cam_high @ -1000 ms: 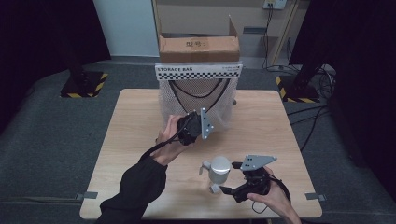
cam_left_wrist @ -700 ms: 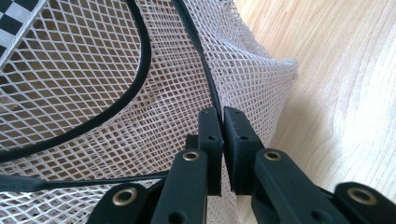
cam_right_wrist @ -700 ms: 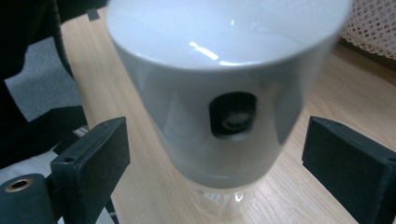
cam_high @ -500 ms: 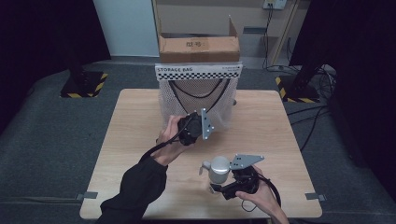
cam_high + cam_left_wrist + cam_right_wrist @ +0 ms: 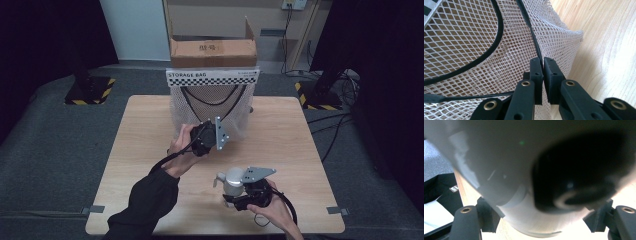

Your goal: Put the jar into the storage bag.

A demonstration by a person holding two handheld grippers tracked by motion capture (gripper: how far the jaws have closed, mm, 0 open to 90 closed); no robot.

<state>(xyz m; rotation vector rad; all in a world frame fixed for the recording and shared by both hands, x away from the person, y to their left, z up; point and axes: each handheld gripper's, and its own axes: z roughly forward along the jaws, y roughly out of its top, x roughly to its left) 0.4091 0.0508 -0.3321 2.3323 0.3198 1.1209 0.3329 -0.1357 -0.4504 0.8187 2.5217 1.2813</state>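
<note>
Item: white camera-like device (image 5: 233, 178), rounded body with a dark lens face. Location: near right part of the wooden table (image 5: 150, 125), standing upright on its base. The right gripper (image 5: 239, 192) comes at it from the near side; in the right gripper view the body (image 5: 519, 170) sits between the two black jaws, which have just been closing around it. Whether the pads already press on it cannot be told. Purpose, as judged: a hold for lifting.

Item: white mesh bag (image 5: 212, 107), labelled STORAGE BAG, at the far middle of the table, mouth facing the person. The left gripper (image 5: 212, 131) is pinched together on its near rim; the left gripper view shows the jaws clamped on the netting (image 5: 511, 55) beside the black cord (image 5: 499, 27). Purpose, as judged: to keep the mouth open and steady so the device can go in.

Item: cardboard box (image 5: 213, 50), beyond the bag, off the table.
</note>
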